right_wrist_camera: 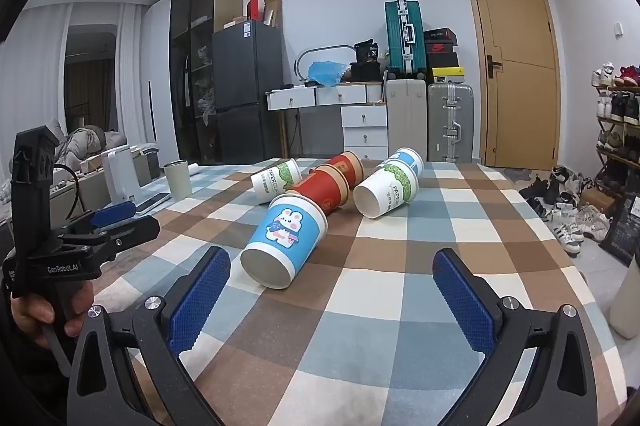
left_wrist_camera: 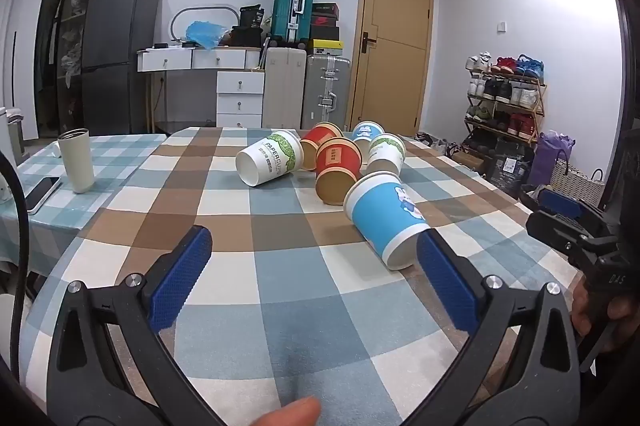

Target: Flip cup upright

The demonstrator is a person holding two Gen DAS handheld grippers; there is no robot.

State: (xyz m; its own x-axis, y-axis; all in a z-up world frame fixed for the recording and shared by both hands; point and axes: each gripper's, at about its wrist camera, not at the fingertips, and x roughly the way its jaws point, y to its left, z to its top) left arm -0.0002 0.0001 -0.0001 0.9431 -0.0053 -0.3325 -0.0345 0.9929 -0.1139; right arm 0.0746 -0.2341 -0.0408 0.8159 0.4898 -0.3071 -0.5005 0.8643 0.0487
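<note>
— Blue pads of my right tool (right_wrist_camera: pixel 332 274) stand wide apart and hold nothing; the blue cup (right_wrist_camera: pixel 285 240) lies on its side just ahead of them, a little toward the left pad, with its open mouth turned to me.

— And your left tool?

— My left tool (left_wrist_camera: pixel 314 258) is also wide and empty. From it, the same blue cup (left_wrist_camera: pixel 386 218) lies ahead to the right, its rim just beside the right pad; I cannot tell if they touch.

— How will it handle?

— I judge it is thin paper: very light, easy to crush, and ready to roll. I would take it across the middle of the wall with soft pressure, not at the rim.

— What about the surface?

— A checked cloth covers the bench (right_wrist_camera: pixel 400 306), so the cup should not slide much. Beyond the blue cup, red cups (right_wrist_camera: pixel 320 192) and white-green cups (right_wrist_camera: pixel 386 196) lie in a heap, near enough to be pushed. Far ahead stand a door (right_wrist_camera: pixel 516 66) and suitcases (right_wrist_camera: pixel 404 34).
</note>
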